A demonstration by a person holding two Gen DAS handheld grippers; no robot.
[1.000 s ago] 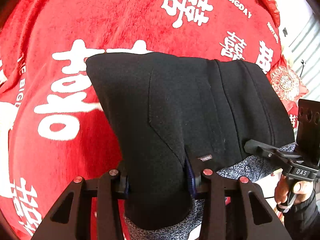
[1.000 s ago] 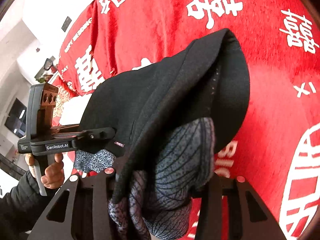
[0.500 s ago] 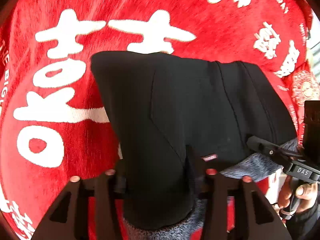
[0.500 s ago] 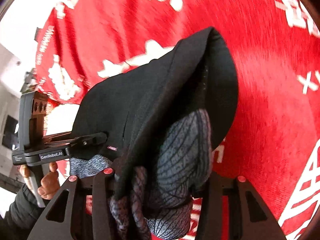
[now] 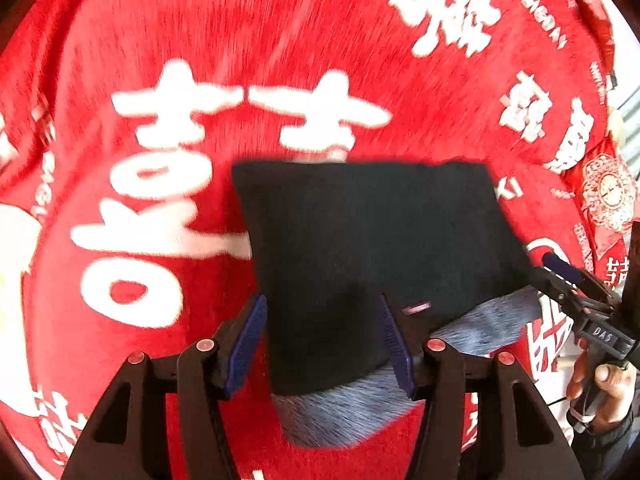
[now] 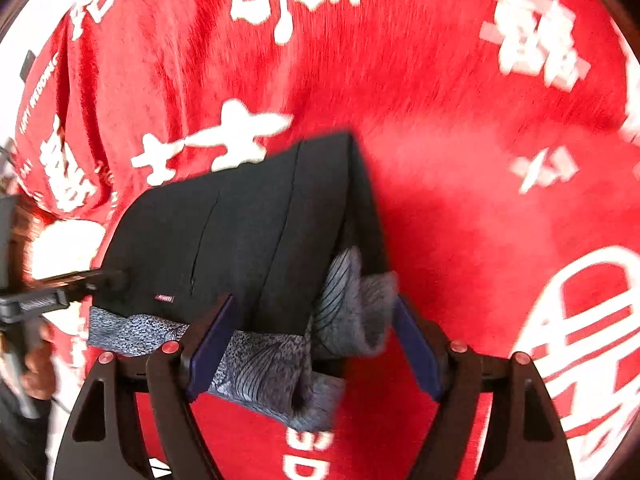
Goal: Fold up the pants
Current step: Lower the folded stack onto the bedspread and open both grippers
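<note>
The black pants (image 5: 372, 240) with grey patterned lining (image 5: 340, 416) lie folded into a compact block on the red cloth. My left gripper (image 5: 324, 344) is open, its blue pads either side of the near edge of the pants. In the right wrist view the pants (image 6: 240, 232) show with the grey lining (image 6: 280, 364) bunched at the near edge. My right gripper (image 6: 316, 340) is open around that lining. The right gripper also shows in the left wrist view (image 5: 560, 276), and the left gripper shows in the right wrist view (image 6: 100, 278).
A red plush cloth (image 5: 200, 40) with large white characters covers the whole surface. A red patterned cushion (image 5: 608, 196) lies at the far right edge. A hand (image 5: 600, 392) holds the right gripper's handle.
Both grippers have opened and let go of the pants. The pants have dropped flat onto the red cloth and both views are blurred by motion.
</note>
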